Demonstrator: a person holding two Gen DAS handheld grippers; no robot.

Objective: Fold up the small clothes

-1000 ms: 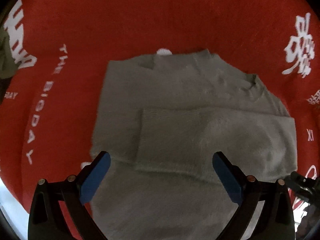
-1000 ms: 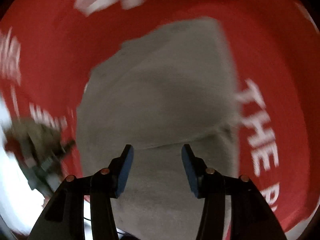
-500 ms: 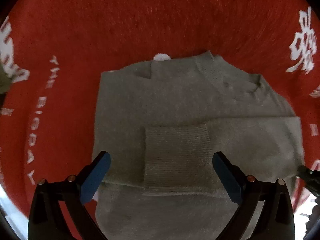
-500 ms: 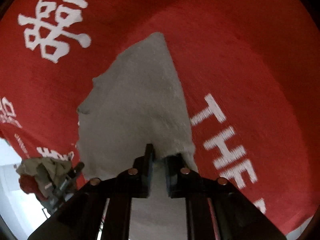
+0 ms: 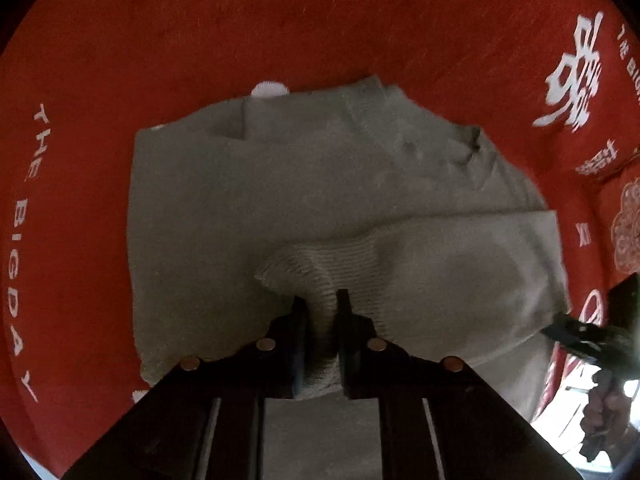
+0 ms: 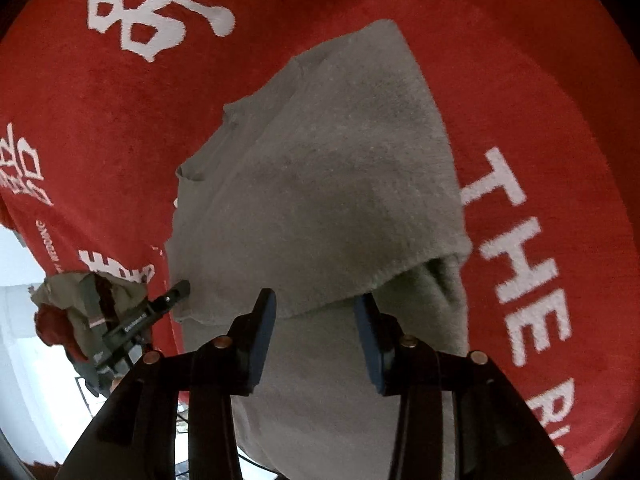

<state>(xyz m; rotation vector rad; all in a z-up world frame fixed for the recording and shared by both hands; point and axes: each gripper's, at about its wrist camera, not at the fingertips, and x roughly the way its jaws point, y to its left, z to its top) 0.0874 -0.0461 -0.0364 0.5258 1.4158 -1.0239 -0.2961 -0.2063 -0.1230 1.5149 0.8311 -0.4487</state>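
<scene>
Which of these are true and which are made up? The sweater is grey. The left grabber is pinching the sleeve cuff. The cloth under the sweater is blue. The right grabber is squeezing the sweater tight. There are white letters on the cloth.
1. The grey sweater is grey. True.
2. The left gripper is pinching the ribbed sleeve cuff. True.
3. The cloth under the sweater is blue. False: the cloth is red.
4. The right gripper is squeezing the sweater tight. False: its jaws have just been opening and stand apart over the knit.
5. The cloth has white lettering. True.
</scene>
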